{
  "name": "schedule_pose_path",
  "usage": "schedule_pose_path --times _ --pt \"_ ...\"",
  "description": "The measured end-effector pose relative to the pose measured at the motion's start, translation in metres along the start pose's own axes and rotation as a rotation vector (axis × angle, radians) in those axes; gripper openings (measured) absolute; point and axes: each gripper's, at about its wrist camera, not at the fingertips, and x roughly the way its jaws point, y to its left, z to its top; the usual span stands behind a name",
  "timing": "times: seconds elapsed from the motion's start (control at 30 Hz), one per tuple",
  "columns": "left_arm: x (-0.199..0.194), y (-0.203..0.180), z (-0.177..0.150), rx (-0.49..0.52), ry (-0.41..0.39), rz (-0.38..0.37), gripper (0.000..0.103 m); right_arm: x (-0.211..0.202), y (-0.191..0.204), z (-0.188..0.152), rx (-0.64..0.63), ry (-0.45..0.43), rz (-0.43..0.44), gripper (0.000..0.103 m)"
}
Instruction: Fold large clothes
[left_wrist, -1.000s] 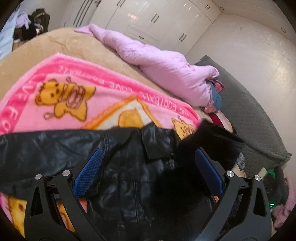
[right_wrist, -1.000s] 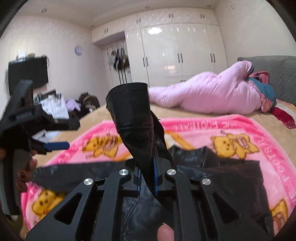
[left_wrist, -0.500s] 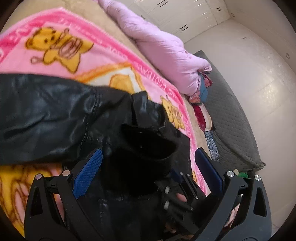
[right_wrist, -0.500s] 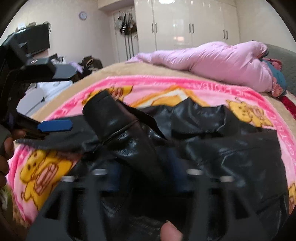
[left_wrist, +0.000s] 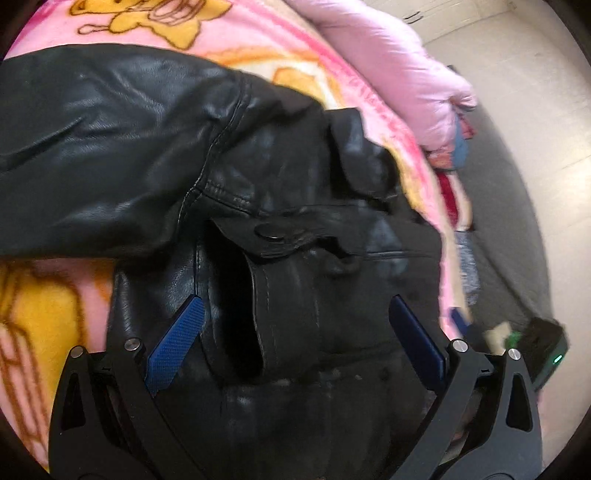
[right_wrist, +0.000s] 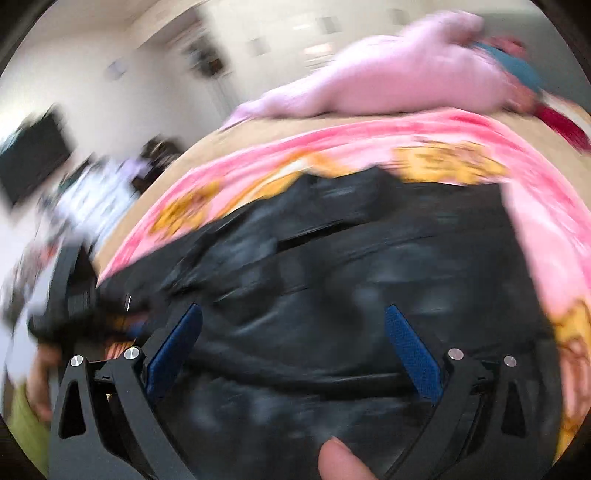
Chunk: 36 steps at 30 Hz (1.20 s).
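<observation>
While my right gripper (right_wrist: 293, 343) opens wide above the black jacket (left_wrist: 229, 177), my left gripper (left_wrist: 295, 332) hangs spread, pinching nothing.

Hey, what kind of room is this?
Probably a bedroom: a black leather jacket lies on a pink cartoon-bear blanket spread over a bed, with a pink padded coat behind it.
</observation>
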Motion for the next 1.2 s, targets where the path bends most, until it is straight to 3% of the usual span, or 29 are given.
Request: schedule_pose_path --times 0.03,0.07,0.1,0.23,0.27,0.4,0.47,0.53,0.6,0.67,0.77,0.87,1.0,1.1,1.2 --pt "0.004 -0.005 0.001 0.022 -0.023 0.053 0.076 -0.007 -0.022 0.007 0.076 -0.014 -0.019 0.099" --pt "0.005 -0.008 0.003 0.038 -0.044 0.079 0.037 -0.011 -0.035 0.01 0.12 -0.024 -0.032 0.099" --pt "0.005 -0.011 0.006 0.046 -0.06 0.078 0.018 -0.018 -0.051 0.014 0.173 -0.039 -0.05 0.099" --pt "-0.012 -0.031 0.025 0.105 -0.144 0.023 0.007 -0.052 -0.098 0.032 0.305 -0.13 -0.136 0.098" --pt "-0.02 -0.037 0.027 0.129 -0.169 0.013 0.005 -0.054 -0.103 0.037 0.308 -0.141 -0.146 0.092" --pt "-0.042 -0.047 0.024 0.246 -0.251 0.06 0.005 -0.04 -0.105 0.055 0.277 -0.123 -0.156 0.047" --pt "-0.028 -0.039 0.022 0.257 -0.214 0.112 0.007 -0.015 -0.101 0.06 0.247 -0.07 -0.156 0.042" --pt "-0.011 -0.027 0.019 0.252 -0.16 0.161 0.009 0.006 -0.099 0.058 0.219 -0.029 -0.19 0.042" --pt "-0.006 -0.02 0.018 0.261 -0.157 0.193 0.02 0.033 -0.098 0.055 0.16 0.034 -0.281 0.042" --pt "-0.014 -0.016 0.018 0.258 -0.175 0.204 0.037 0.056 -0.102 0.047 0.102 0.099 -0.399 0.042" --pt "-0.043 -0.02 0.015 0.279 -0.276 0.259 0.04 0.074 -0.118 0.034 0.096 0.157 -0.468 0.042" --pt "-0.065 -0.032 0.011 0.303 -0.347 0.251 0.046 0.074 -0.119 0.028 0.094 0.143 -0.468 0.044" --pt "-0.048 -0.051 0.001 0.338 -0.264 0.186 0.053 0.047 -0.091 0.023 0.092 0.097 -0.351 0.047" --pt "-0.018 -0.057 -0.013 0.386 -0.211 0.266 0.06 0.034 -0.06 0.012 0.047 0.084 -0.283 0.051" --pt "0.013 -0.046 -0.019 0.397 -0.118 0.326 0.061 0.043 -0.046 0.0 0.014 0.147 -0.29 0.06"
